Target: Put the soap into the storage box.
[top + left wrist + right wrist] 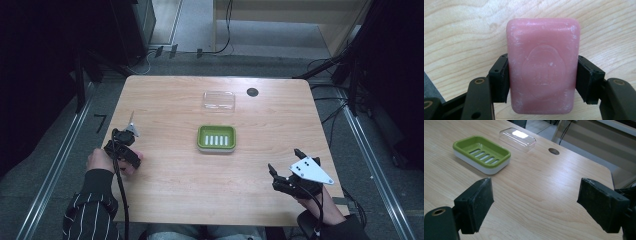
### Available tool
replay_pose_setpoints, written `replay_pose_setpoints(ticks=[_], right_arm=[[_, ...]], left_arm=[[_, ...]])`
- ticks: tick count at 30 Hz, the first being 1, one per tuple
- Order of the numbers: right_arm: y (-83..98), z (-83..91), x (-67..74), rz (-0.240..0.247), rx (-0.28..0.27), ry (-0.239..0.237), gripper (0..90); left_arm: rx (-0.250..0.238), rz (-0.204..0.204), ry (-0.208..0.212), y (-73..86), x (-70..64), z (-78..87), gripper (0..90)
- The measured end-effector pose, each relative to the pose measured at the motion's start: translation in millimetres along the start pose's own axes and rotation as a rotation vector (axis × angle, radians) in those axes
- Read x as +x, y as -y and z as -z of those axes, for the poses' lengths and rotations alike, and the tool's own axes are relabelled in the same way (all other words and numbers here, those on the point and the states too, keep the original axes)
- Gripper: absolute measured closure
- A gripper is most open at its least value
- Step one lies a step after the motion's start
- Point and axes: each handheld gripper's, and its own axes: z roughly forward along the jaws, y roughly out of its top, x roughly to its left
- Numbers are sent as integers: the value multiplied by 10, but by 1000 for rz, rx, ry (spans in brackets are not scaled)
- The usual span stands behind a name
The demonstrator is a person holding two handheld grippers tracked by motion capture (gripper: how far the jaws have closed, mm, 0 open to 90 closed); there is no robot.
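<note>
A pink bar of soap (543,65) with an embossed stamp lies flat on the wooden table, and my left gripper (543,78) is shut on it, its black pads (500,77) pressing both long sides. In the high view the left gripper (125,150) sits near the table's left edge, pointing down. The right gripper (284,169) rests near the front right with its jaws wide apart and nothing between them; in its own view the right gripper (535,202) faces across the table. A green soap dish (216,138) (482,153) with a slotted floor stands empty at the middle.
A clear plastic lid (219,100) (517,138) lies behind the dish. A round cable hole (252,92) (553,151) sits near the table's far edge. Bare wood (200,185) lies between the two grippers. Cables run over the floor beyond the table.
</note>
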Motion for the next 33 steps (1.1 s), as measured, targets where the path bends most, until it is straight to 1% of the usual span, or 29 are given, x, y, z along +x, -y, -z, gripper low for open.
replay_pose_setpoints(ticks=[4, 5, 9, 13, 18, 19, 22, 25, 27, 28, 29, 32, 33], right_arm=[[1, 1, 1, 2, 3, -2, 135], [2, 3, 2, 4, 3, -5, 135], [4, 5, -1, 2, 3, -5, 135], [5, 5, -1, 3, 4, -6, 135], [6, 2, -2, 7, 4, -6, 135], [5, 2, -2, 9, 4, -6, 135], [6, 1, -1, 9, 4, -6, 135], [5, 0, 1, 9, 6, -7, 135], [4, -1, 0, 10, 7, -6, 135], [5, -1, 0, 9, 7, -6, 135], [4, -1, -1, 10, 6, -5, 135], [4, -1, 2, 10, 7, -7, 135], [5, -2, 4, 9, 8, -7, 135]], left_arm=[[-2, -19, 1, -16, -35, 14, 384], [2, -26, 9, -19, -42, 22, 384], [2, -47, 13, -33, -87, 53, 384], [-10, -67, 22, -64, -125, 104, 384], [-17, -109, 22, -104, -202, 149, 385], [-23, -112, 30, -111, -218, 161, 384], [-30, -140, 20, -138, -273, 200, 385], [-39, -162, 23, -165, -319, 226, 385], [-38, -175, 29, -187, -339, 240, 385], [-36, -182, 23, -198, -350, 245, 385], [-33, -192, 27, -212, -353, 246, 385], [-30, -207, 22, -247, -378, 239, 385], [-27, -213, 26, -258, -385, 236, 385]])
